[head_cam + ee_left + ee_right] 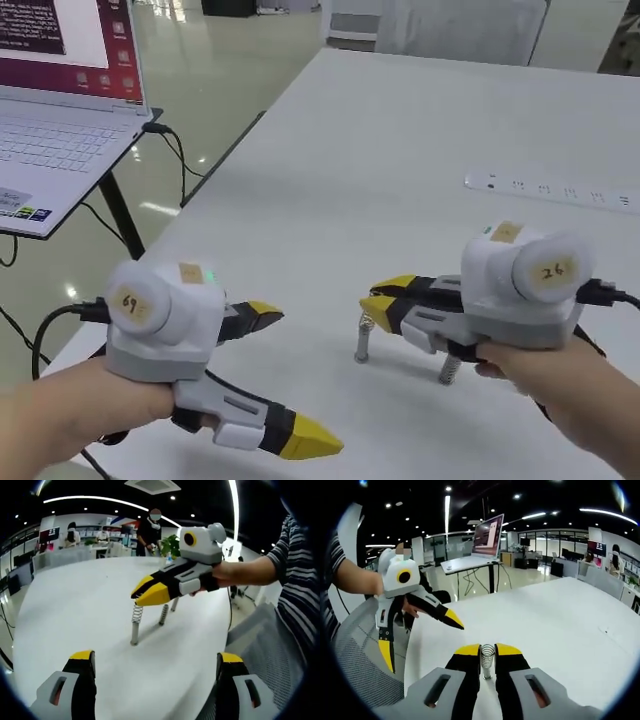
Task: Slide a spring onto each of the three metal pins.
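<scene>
right gripper [385, 294] fingers clamp a spring [487, 656] atop one metal pin [134, 634]; the other pins [163, 616] sit half hidden under it. left gripper [295, 375] fingers gape wide above the counter [400, 150].

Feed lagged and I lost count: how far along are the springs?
Done, apparently: the middle pin looks sprung. In hand: the right gripper is shut on a spring sitting high on the front pin, not yet slid down. Left: seat it, then check the far pin, half hidden behind that gripper; I cannot tell its state. The left gripper is open, empty.
</scene>
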Demonstrator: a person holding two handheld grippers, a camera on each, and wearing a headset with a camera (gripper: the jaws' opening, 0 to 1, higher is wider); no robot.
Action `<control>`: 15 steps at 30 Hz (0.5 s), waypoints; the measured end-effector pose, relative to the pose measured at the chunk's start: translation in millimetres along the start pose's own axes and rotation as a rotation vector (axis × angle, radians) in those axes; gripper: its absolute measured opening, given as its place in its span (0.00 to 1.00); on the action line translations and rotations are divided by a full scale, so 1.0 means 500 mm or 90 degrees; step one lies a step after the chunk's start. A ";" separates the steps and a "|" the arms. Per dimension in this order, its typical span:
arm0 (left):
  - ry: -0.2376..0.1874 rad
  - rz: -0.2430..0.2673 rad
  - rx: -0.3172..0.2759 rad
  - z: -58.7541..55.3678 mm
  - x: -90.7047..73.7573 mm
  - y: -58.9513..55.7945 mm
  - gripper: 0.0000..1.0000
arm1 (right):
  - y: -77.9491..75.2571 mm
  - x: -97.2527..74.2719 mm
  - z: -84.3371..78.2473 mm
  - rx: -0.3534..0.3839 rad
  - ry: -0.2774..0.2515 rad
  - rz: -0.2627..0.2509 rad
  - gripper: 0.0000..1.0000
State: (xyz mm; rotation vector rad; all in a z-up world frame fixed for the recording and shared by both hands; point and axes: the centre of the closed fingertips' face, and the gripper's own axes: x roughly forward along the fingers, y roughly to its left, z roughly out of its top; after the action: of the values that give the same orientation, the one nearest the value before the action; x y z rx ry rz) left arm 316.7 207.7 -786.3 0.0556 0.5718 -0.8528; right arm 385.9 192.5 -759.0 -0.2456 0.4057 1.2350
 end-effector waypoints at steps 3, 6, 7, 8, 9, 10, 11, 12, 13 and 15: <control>0.001 0.000 0.001 0.000 0.000 0.001 0.98 | 0.001 0.003 -0.003 -0.003 0.004 0.002 0.07; 0.002 0.000 0.001 0.000 0.000 0.001 0.98 | 0.004 0.010 -0.014 -0.004 0.014 0.003 0.07; 0.003 0.000 0.002 0.000 -0.001 0.000 0.98 | 0.005 0.011 -0.015 -0.005 0.015 0.003 0.08; 0.003 0.000 0.002 0.000 -0.001 0.001 0.98 | 0.007 0.013 -0.020 -0.009 0.019 0.002 0.08; 0.003 0.001 0.002 0.000 -0.001 0.001 0.98 | 0.008 0.015 -0.025 -0.013 0.022 0.000 0.08; 0.004 0.001 0.002 -0.001 -0.001 0.001 0.98 | 0.009 0.020 -0.031 -0.015 0.025 -0.003 0.08; 0.004 0.002 0.001 -0.002 -0.002 0.001 0.98 | 0.011 0.023 -0.035 -0.018 0.027 -0.004 0.08; 0.005 0.002 0.001 -0.003 -0.002 0.001 0.98 | 0.013 0.027 -0.041 -0.028 0.033 -0.006 0.08; 0.005 0.002 0.000 -0.003 -0.002 0.001 0.98 | 0.014 0.030 -0.046 -0.029 0.036 -0.006 0.08; 0.007 0.002 0.000 -0.006 -0.002 -0.001 0.98 | 0.017 0.037 -0.055 -0.031 0.045 -0.004 0.08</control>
State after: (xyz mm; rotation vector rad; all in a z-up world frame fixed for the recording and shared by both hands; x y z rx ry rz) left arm 314.6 209.1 -788.3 0.0603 0.5815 -0.8503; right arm 378.2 200.1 -791.3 -0.3333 0.4355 1.2330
